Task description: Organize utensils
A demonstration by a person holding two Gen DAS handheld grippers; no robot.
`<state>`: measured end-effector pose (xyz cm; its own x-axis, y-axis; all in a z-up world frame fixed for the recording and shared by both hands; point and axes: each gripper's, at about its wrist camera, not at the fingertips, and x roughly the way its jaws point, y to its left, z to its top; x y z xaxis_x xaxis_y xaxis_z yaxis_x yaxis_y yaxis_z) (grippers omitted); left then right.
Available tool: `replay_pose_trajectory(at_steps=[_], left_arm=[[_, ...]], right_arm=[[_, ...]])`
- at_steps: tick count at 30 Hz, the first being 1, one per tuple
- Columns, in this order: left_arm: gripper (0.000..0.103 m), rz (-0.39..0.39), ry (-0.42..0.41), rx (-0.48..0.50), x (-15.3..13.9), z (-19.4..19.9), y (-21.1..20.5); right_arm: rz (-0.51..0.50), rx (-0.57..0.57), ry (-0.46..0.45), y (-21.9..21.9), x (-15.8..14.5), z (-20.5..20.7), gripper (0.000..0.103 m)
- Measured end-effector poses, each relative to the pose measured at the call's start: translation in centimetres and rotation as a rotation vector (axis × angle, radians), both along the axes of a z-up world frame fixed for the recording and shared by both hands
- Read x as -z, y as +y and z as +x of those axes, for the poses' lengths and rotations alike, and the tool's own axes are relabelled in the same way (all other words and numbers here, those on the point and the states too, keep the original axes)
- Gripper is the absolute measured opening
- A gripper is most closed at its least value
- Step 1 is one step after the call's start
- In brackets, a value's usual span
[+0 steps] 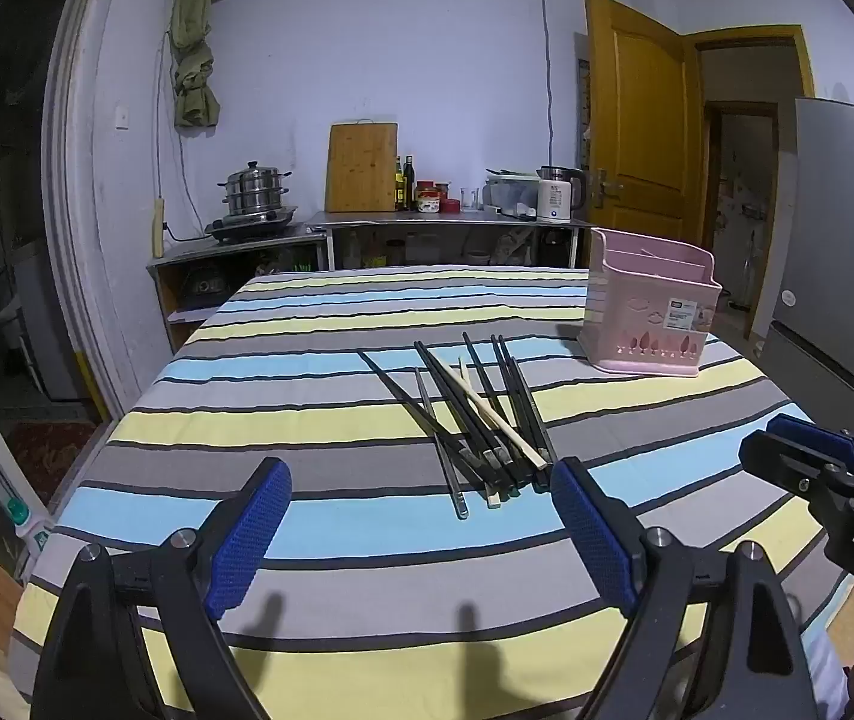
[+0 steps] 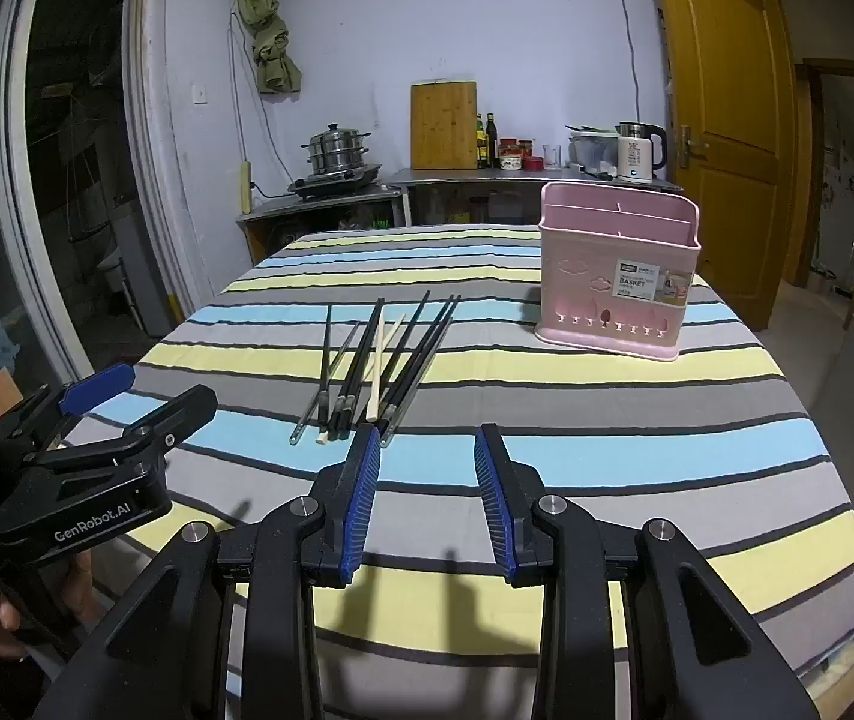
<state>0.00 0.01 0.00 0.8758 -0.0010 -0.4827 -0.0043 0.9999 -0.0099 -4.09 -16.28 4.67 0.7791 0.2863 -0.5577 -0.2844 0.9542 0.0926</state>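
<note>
A loose pile of chopsticks (image 1: 481, 420), mostly black with one pale wooden pair, lies on the striped tablecloth (image 1: 306, 396); it also shows in the right wrist view (image 2: 378, 360). A pink utensil basket (image 1: 649, 306) stands upright behind them to the right, seen too in the right wrist view (image 2: 616, 273). My left gripper (image 1: 420, 474) is open and empty, just in front of the pile's near ends. My right gripper (image 2: 427, 435) is open and empty, a little right of the pile's near ends. Each gripper shows at the edge of the other's view.
Behind the table, steel counters (image 1: 445, 222) hold a steamer pot (image 1: 255, 189), a cutting board, bottles and a kettle (image 2: 637, 150). A wooden door (image 1: 637, 114) and a fridge (image 1: 841, 228) stand at the right. A sliding glass door is at the left.
</note>
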Motion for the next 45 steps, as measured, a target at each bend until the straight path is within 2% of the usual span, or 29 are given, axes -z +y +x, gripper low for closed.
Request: replay_pose_trajectory(at_steps=[39, 45], left_arm=[[0.089, 0.007, 0.008, -0.001, 0.07, -0.05, 0.08], [0.089, -0.017, 0.027, 0.006, 0.18, 0.86, 0.5]], right_arm=[[-0.001, 0.0, 0.004, 0.07, 0.04, 0.11, 0.034], [-0.004, -0.008, 0.015, 0.29, 0.46, 0.62, 0.034]])
